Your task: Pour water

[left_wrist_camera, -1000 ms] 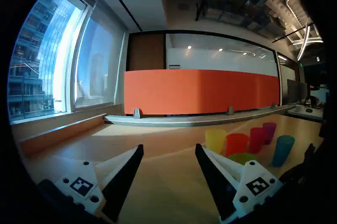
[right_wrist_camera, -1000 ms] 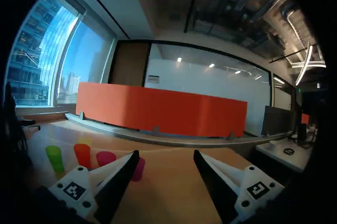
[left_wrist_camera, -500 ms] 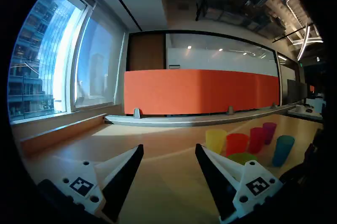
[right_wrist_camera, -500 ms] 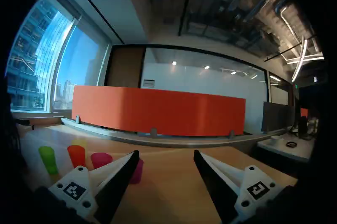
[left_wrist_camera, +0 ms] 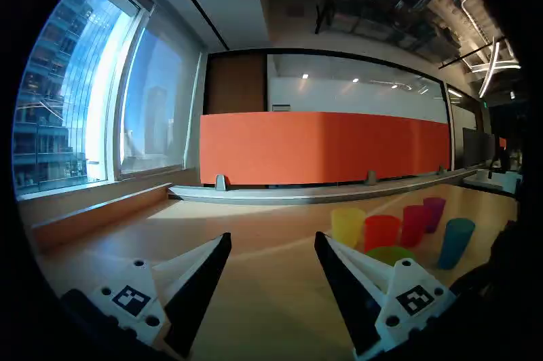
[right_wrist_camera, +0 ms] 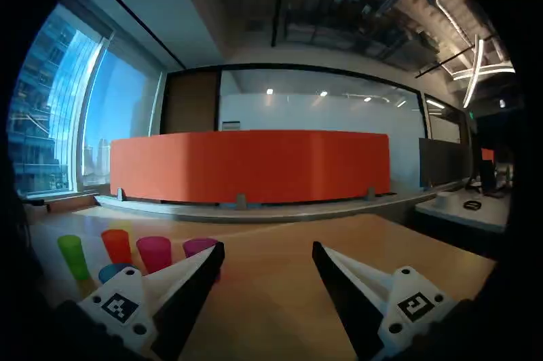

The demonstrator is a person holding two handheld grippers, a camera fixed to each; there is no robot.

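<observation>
The left hand-held gripper is spread wide, with nothing between its fingers, low over the wooden table. The right hand-held gripper is just as wide and also empty, above the same table.

In the left gripper view the cups stand clustered to the right, beyond the right finger. There is a yellow cup, an orange cup, a pink cup, a purple cup and a teal cup. A green cup is half hidden behind that finger.

In the right gripper view the cluster sits at the left, where the purple and teal ones are partly covered by the left finger. Whether any cup holds water cannot be made out. An orange partition runs along the table's far edge.
</observation>
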